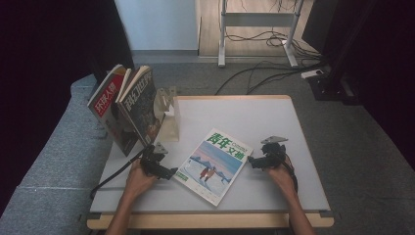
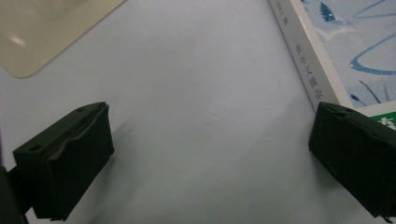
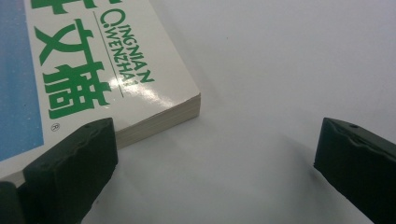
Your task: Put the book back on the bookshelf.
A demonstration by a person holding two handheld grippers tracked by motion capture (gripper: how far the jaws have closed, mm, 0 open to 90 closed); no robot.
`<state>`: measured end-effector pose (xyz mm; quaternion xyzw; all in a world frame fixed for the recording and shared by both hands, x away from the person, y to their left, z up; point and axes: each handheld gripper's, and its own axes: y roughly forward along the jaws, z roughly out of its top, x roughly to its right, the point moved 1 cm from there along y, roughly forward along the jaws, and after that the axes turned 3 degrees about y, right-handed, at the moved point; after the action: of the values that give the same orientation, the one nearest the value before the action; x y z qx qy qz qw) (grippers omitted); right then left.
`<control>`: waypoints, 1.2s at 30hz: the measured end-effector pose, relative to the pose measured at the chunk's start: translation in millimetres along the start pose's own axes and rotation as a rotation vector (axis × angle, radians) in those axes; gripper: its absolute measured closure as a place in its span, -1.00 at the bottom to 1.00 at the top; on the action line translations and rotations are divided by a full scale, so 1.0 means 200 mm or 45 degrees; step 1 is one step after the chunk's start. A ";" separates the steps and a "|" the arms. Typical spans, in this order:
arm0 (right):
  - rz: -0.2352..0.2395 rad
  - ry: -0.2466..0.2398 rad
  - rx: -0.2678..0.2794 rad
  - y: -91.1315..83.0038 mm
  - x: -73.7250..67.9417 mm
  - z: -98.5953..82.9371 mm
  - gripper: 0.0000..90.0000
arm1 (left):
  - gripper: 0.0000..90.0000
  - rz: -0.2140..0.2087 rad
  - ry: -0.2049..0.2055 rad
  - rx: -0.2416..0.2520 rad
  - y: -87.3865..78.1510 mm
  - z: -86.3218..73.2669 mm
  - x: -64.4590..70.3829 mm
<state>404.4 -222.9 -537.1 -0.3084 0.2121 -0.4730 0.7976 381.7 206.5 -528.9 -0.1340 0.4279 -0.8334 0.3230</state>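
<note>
Two grippers are seen flanking one magazine point(image 1: 213, 165) in the high view: the left gripper point(image 1: 166, 171) is held at its spine-side lower corner, the right gripper point(image 1: 252, 160) at its upper right corner. Beyond the left gripper, two magazines point(image 1: 128, 105) are leaned in a pale stand point(image 1: 169, 117); bare table point(image 1: 274, 122) is left ahead of the right gripper.

In the left gripper view, the jaws of the left gripper point(image 2: 205, 154) are spread wide, nothing held. The magazine's spine point(image 2: 310, 70) is met by the right-hand jaw; open table lies between the jaws.

In the right gripper view, the right gripper point(image 3: 215, 163) is likewise released. The magazine's corner point(image 3: 187, 105) is set just beside the left-hand jaw, with clear surface toward the other.

Risk is judged as follows: with the magazine lying flat, a jaw may ride over the cover or push it sideways instead of getting under the edge, and a one-corner pinch may let the pages sag or slip.
</note>
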 end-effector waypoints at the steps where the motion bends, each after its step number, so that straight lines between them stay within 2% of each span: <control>1: 0.000 0.000 0.000 0.00 0.00 0.00 -1.00 | -1.00 0.000 0.000 0.000 0.00 0.00 0.00; 2: -0.006 0.009 -0.001 0.02 0.01 0.02 -1.00 | -1.00 -0.037 -0.008 0.007 0.00 -0.01 0.01; 10: -0.004 0.042 0.008 0.05 0.03 0.05 -1.00 | -1.00 -0.059 0.018 0.039 -0.01 -0.04 0.08; 15: -0.023 0.012 -0.030 0.04 0.01 0.01 -1.00 | -1.00 -0.096 0.062 0.042 -0.01 -0.03 0.15; 22: -0.029 0.006 -0.040 0.06 0.01 0.04 -1.00 | -1.00 -0.116 0.077 0.060 -0.01 -0.04 0.18; 30: -0.049 0.004 -0.023 0.11 0.00 0.10 -1.00 | -1.00 -0.133 0.093 0.073 -0.01 -0.04 0.21; 33: -0.064 0.009 -0.016 0.15 -0.01 0.15 -1.00 | -1.00 -0.158 0.135 0.059 -0.01 -0.03 0.24; 36: -0.065 0.022 -0.011 0.18 -0.02 0.17 -1.00 | -1.00 -0.168 0.154 0.061 -0.01 -0.03 0.27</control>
<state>446.5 -196.5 -537.2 -0.3130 0.2129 -0.4951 0.7821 337.2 176.0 -533.7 -0.1036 0.4168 -0.8694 0.2441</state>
